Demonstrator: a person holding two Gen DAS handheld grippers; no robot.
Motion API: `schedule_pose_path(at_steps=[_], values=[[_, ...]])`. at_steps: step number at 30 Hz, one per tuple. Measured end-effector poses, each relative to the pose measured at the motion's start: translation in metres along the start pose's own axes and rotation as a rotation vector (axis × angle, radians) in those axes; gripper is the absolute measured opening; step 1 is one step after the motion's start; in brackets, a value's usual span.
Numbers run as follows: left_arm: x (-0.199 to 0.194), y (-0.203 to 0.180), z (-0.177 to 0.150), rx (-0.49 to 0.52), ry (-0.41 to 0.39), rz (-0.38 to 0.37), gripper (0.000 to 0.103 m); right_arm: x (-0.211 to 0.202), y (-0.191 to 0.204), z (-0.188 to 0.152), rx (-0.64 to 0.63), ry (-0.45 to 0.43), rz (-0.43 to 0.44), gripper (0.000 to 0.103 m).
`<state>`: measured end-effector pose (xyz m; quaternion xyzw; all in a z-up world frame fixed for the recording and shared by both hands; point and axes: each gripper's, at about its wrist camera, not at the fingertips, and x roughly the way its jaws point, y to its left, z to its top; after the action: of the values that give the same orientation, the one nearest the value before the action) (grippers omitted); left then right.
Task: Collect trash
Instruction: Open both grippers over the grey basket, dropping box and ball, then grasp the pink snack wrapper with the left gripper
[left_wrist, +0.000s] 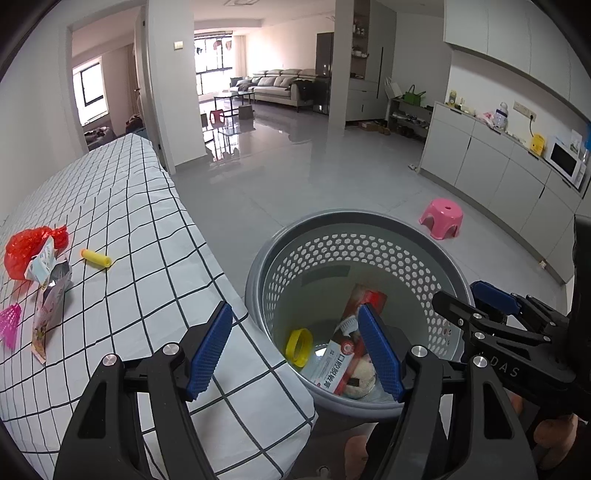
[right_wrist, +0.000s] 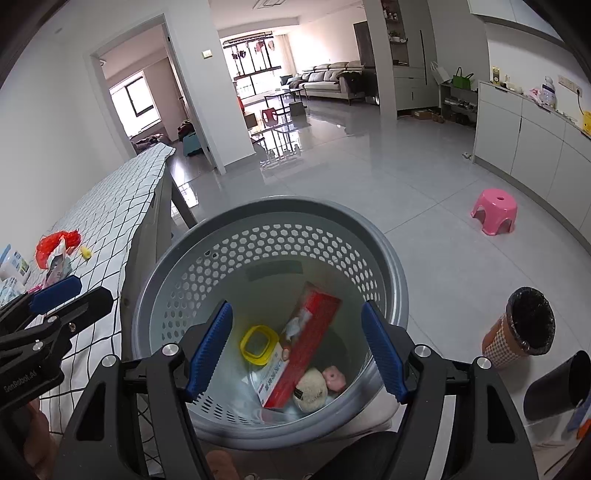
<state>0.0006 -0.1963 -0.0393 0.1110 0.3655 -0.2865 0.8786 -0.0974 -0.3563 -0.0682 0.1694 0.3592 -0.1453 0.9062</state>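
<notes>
Grey bin (right_wrist: 391, 280) holds a red box (right_wrist: 306, 343); left gripper (left_wrist: 295, 347) and right gripper (right_wrist: 295, 347) gape apart, empty.

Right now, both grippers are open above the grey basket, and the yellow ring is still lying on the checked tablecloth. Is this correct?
Not quite. The yellow ring lies inside the grey basket, beside the red box, as the right wrist view shows. The rest holds: the left gripper and right gripper are both open above the basket.

Red box (right_wrist: 308, 343) hides pkg below; black cylinder (right_wrist: 554, 387) cut off — right edge.
</notes>
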Motion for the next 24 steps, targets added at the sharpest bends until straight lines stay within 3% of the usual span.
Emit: schedule_pose_path(at_steps=[3,11,24], values=[[-0.003,0.004,0.002,-0.015,-0.006,0.006,0.074,-0.001,0.004,-0.001,-0.003,-0.001,0.003,0.069],[-0.013,0.024,0.003,-0.049,-0.028,0.061,0.076,-0.006,0.018,-0.002,-0.029,-0.005,0.012,0.069],[-0.057,0.092,-0.009,-0.157,-0.102,0.176,0.09,-0.012,0.074,-0.006,-0.102,-0.019,0.096,0.072]])
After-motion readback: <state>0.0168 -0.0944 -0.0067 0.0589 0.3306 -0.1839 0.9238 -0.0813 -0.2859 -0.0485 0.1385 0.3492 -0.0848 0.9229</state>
